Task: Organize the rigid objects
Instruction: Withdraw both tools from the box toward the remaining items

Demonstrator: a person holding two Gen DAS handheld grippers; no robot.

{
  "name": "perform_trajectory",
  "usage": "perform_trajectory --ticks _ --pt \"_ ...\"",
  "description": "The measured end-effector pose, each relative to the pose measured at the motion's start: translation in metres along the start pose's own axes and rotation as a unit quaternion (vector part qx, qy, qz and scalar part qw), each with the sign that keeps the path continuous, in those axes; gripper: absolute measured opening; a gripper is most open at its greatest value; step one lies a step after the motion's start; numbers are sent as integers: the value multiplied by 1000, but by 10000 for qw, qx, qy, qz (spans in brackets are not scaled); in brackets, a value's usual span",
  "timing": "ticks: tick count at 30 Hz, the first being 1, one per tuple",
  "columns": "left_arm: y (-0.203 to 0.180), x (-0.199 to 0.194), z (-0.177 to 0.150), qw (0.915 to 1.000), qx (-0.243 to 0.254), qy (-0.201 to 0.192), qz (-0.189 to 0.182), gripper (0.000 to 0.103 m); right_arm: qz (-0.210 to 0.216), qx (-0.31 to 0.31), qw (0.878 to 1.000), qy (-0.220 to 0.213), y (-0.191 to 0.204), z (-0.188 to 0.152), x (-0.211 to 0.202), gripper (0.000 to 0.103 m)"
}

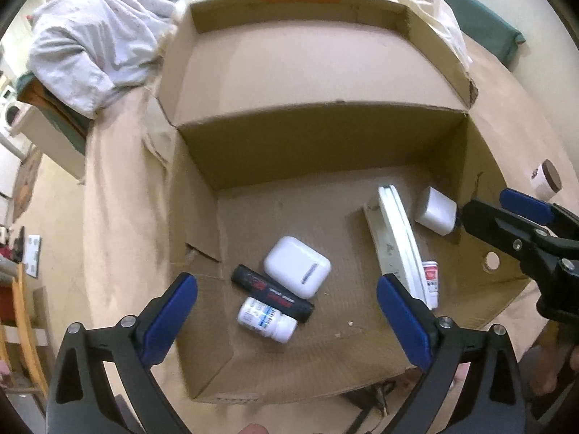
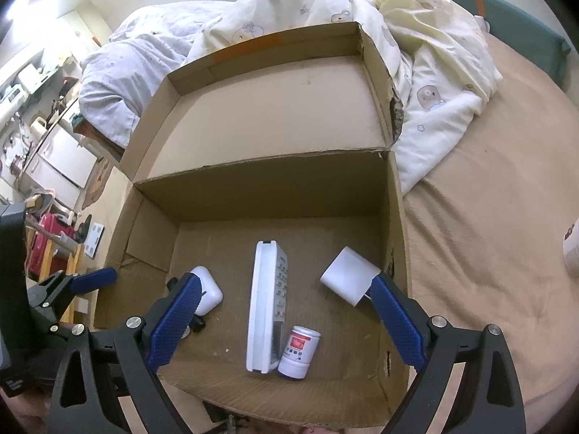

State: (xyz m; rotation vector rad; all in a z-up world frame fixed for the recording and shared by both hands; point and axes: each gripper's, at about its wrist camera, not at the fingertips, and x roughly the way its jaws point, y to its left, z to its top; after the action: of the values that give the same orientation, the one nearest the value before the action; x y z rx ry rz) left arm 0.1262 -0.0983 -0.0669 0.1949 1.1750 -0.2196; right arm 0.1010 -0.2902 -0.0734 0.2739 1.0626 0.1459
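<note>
An open brown cardboard box (image 1: pixel 202 238) with its lid flap folded back lay on a tan bedsheet (image 2: pixel 488 217), filling the middle of both views. On its floor, in the left wrist view, a white rounded earbud case (image 1: pixel 297 266) sat at centre, touching a black tube with red lettering (image 1: pixel 272 293) just below it, and a small white pill bottle with a blue label (image 1: pixel 267 320) lay on its side against the tube's lower edge. Right of centre a long white remote control (image 1: pixel 396 238) stood on its edge, with a small white bottle with a red label (image 1: pixel 430 282) just beside its lower end. A white square charger block (image 1: pixel 435 210) lay near the box's right wall.

The left gripper (image 1: pixel 287 325) hung at the bottom of its own view above the pill bottle and tube, its blue-padded jaws spread wide with nothing between the pads. The right gripper (image 2: pixel 286 322) likewise stood spread wide and empty at the bottom of its view, over the remote control (image 2: pixel 266 307) and the red-labelled bottle (image 2: pixel 298 352); its right pad sat just beside the charger block (image 2: pixel 349 276), and whether they touched could not be told.

A white jar with a dark lid (image 1: pixel 546 181) lay outside the box on the sheet at the right edge. A crumpled pale quilt with cartoon prints (image 2: pixel 427 83) was heaped behind the box.
</note>
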Motion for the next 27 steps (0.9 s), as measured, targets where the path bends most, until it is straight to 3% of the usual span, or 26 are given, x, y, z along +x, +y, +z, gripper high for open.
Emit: perform_trajectory --ticks 13,27 --pt "9 -34 -20 9997 -51 -176 151 99 66 -87 9997 -216 4 -9 -28 101" --pt "35 -48 -77 9982 -585 -54 134 99 192 -106 9996 -158 3 -52 -60 101"
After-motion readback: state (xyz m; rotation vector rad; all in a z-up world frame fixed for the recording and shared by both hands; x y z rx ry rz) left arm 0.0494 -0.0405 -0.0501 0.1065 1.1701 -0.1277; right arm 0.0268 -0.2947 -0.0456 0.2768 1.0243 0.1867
